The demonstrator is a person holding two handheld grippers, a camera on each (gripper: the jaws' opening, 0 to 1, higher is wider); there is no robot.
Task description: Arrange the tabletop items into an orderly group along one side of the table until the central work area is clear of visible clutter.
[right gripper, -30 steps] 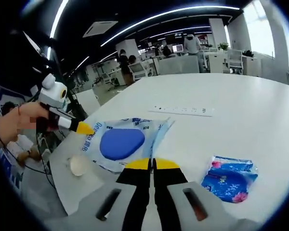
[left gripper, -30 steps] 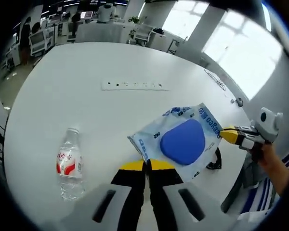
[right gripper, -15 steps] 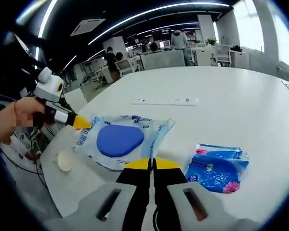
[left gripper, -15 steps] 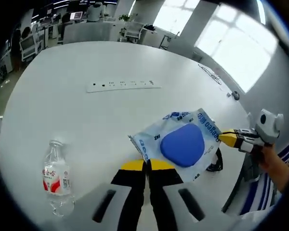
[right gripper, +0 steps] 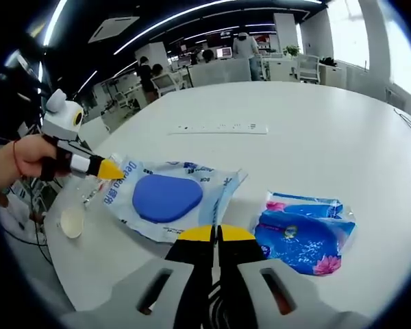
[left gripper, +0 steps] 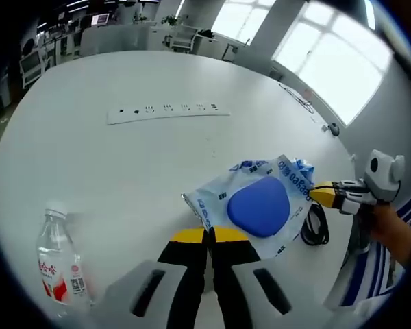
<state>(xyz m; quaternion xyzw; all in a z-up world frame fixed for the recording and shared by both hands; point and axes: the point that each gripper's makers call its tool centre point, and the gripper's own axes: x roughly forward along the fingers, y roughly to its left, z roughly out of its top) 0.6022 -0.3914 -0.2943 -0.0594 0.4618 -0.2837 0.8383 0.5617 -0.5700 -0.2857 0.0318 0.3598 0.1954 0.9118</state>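
The big white round bench carries everything, and most of its middle is bare apart from a white power strip lying flat toward the far side, probably a fixture rather than clutter. The largest loose item is the clear-and-white plastic pouch with a blue oval pad inside; it is stretched between both tools, which looks like a two-handed carry so the floppy pack does not fold or drag. In the left gripper view the left tool has its yellow-tipped jaws pressed together on the pouch's near left corner, while the right tool comes in from the right and pinches the pouch's opposite edge. The right gripper view shows the same from the other end: its own jaws are clenched on the pouch's near edge, with the left tool clamped on the left edge. Just right of the pouch there lies a smaller blue packet with pink flowers, flat on the bench near the edge, seemingly part of the group being gathered. A water bottle with a red label stands at the near left in the left gripper view, well apart from the pouch. A black cable loop lies near the bench edge under the pouch's right corner.
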